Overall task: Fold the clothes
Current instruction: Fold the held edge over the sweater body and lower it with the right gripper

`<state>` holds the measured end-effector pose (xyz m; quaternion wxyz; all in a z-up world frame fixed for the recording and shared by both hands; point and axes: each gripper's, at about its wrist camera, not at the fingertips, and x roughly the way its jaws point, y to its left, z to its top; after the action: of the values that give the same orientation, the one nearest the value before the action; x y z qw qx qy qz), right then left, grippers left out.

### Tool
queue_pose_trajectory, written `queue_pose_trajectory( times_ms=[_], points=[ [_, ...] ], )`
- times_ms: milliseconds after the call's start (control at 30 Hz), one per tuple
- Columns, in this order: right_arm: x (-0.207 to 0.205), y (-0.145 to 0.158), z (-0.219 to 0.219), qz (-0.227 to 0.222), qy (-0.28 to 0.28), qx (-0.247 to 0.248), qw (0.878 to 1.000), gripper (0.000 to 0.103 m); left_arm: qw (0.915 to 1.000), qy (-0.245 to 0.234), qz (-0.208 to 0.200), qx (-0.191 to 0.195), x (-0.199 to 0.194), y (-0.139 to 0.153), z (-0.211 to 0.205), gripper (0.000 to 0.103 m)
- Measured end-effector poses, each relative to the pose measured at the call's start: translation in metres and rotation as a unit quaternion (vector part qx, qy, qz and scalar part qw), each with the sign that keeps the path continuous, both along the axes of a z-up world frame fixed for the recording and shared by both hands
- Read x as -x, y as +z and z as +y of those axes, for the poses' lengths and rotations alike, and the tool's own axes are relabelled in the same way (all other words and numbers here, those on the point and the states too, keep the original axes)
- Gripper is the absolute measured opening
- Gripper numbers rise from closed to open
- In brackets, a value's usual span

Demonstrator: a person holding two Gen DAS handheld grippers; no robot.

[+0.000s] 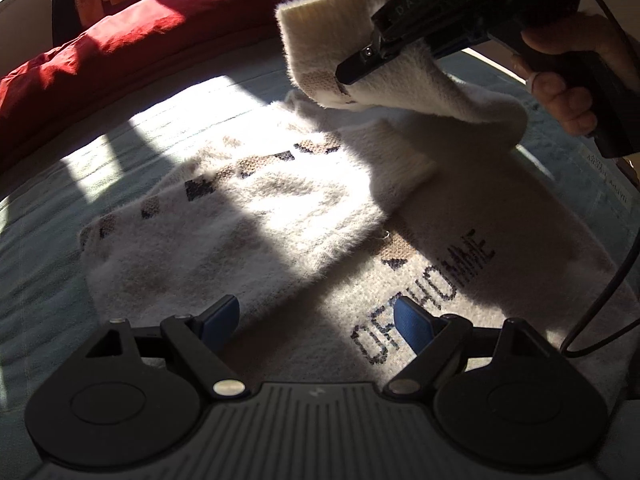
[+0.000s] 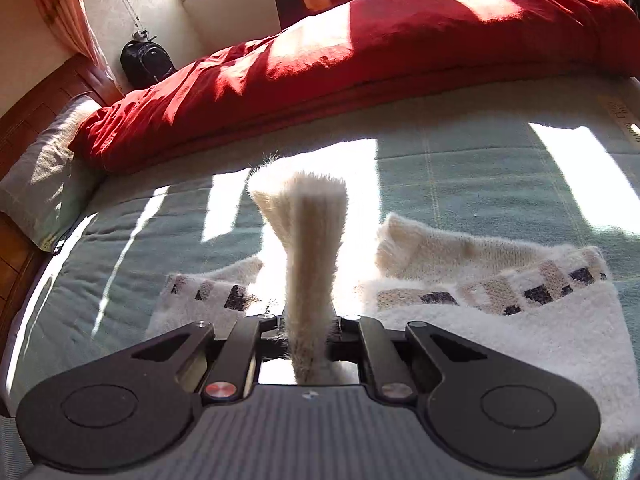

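A fuzzy white sweater (image 1: 280, 216) with dark lettering and a checked band lies flat on the teal bedspread (image 1: 36, 280). One sleeve is folded across its body. My left gripper (image 1: 316, 320) hovers over the near hem, open, with nothing between its blue pads (image 1: 222, 316). At the upper right a hand holds my right gripper (image 1: 352, 70), shut on the other sleeve (image 1: 360, 40), which it holds lifted above the sweater. In the right wrist view the ribbed cuff (image 2: 304, 232) sticks up out of the shut right gripper (image 2: 308, 332), with the sweater (image 2: 520, 320) below.
A rumpled red duvet (image 2: 360, 40) lies along the far side of the bed, with a grey pillow (image 2: 44, 184) at the left. A black backpack (image 2: 146, 62) sits by the wall. A black cable (image 1: 616, 280) hangs at the right. Sunlight falls in bright patches on the bedspread (image 2: 460, 184).
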<state>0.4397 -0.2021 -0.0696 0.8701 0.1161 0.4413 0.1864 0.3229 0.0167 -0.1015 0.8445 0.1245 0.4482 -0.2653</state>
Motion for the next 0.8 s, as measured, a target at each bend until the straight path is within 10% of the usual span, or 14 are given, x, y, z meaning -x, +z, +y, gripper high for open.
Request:
queue_pose_trajectory(
  times_ms=[800],
  points=[
    [-0.017, -0.054, 0.089, 0.000, 0.060, 0.105, 0.993, 0.013, 0.9998, 0.001, 0.022, -0.004, -0.001, -0.015, 0.048, 0.085]
  ],
)
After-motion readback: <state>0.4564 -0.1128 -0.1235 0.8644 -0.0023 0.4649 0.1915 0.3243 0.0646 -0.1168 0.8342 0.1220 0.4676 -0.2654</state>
